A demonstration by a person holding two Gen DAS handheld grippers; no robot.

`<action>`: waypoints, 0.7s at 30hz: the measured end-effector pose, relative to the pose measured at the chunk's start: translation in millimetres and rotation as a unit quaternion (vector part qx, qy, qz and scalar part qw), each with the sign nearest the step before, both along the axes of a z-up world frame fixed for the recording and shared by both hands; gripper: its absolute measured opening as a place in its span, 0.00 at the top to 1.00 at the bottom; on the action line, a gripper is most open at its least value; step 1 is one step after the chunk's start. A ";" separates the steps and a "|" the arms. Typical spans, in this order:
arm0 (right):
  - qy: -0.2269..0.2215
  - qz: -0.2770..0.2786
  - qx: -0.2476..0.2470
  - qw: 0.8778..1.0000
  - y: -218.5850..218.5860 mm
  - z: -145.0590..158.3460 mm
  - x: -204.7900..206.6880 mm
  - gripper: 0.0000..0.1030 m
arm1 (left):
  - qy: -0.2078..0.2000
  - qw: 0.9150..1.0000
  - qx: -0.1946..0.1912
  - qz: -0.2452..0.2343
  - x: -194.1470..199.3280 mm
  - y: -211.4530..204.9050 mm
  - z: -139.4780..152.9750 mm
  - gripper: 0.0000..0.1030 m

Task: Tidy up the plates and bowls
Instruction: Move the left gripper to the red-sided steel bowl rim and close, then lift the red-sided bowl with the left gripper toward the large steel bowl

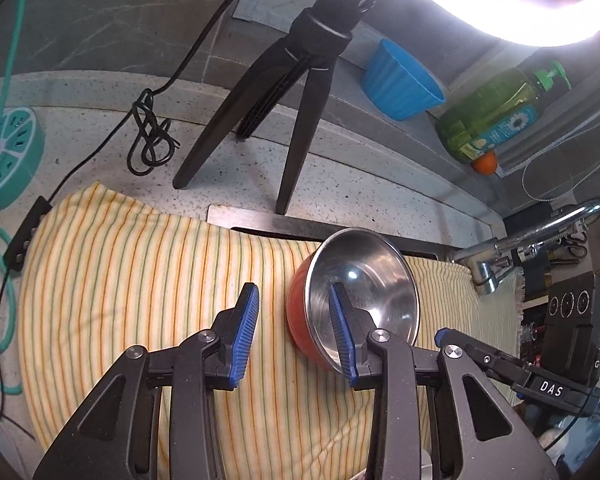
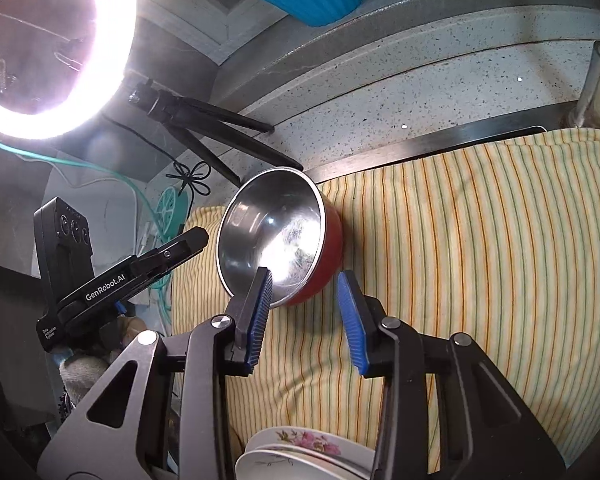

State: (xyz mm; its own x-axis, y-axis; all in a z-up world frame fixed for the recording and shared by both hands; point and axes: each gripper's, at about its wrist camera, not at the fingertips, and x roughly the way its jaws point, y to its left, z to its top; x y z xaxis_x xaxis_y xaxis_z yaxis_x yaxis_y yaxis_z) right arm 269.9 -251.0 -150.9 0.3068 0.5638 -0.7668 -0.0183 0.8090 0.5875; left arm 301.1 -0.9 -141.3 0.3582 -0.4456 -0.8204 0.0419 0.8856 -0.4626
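Observation:
A red bowl (image 1: 372, 280) with a steel inside lies tipped on its side on a yellow striped cloth (image 1: 140, 280). My left gripper (image 1: 294, 294) straddles its left wall, one blue pad over the steel inside and the other outside with a gap, so it is open. My right gripper (image 2: 305, 282) straddles the opposite wall of the bowl (image 2: 276, 216) the same way, and its outer pad also stands clear of the red side. A stack of floral plates (image 2: 300, 452) sits below the right gripper at the cloth's (image 2: 480, 260) near edge.
A black tripod (image 1: 288, 92) holding a bright ring light (image 1: 500, 0) stands on the speckled counter (image 1: 100, 120) behind the cloth. A blue ribbed cup (image 1: 400, 80) and green soap bottle (image 1: 496, 116) sit on the back ledge. Faucet (image 1: 540, 236) at right; teal power strip (image 1: 8, 152) and cables at left.

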 end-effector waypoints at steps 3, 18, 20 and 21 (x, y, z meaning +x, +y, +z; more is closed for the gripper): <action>0.005 -0.001 -0.002 1.000 1.0 -6.5 5.4 0.65 | 0.004 1.000 0.005 -0.007 2.4 -3.5 -5.1 0.68; 0.018 0.013 -0.025 0.999 17.1 -23.9 26.3 0.80 | 0.011 1.000 0.005 -0.026 9.1 -15.7 -20.1 0.88; 0.015 0.014 -0.030 0.999 18.3 -24.0 26.2 0.80 | 0.013 0.999 0.003 -0.029 9.2 -16.2 -21.9 0.89; 0.014 0.015 -0.031 0.999 18.8 -23.9 26.6 0.80 | 0.013 0.999 0.004 -0.031 9.2 -17.1 -22.7 0.89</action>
State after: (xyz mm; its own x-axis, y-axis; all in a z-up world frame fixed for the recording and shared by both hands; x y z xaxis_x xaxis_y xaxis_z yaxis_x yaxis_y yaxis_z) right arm 296.5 -232.2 -174.8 0.2678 0.5233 -0.8090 -0.0275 0.8435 0.5365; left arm 310.3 -18.0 -163.9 0.3084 -0.4606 -0.8323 0.0856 0.8848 -0.4579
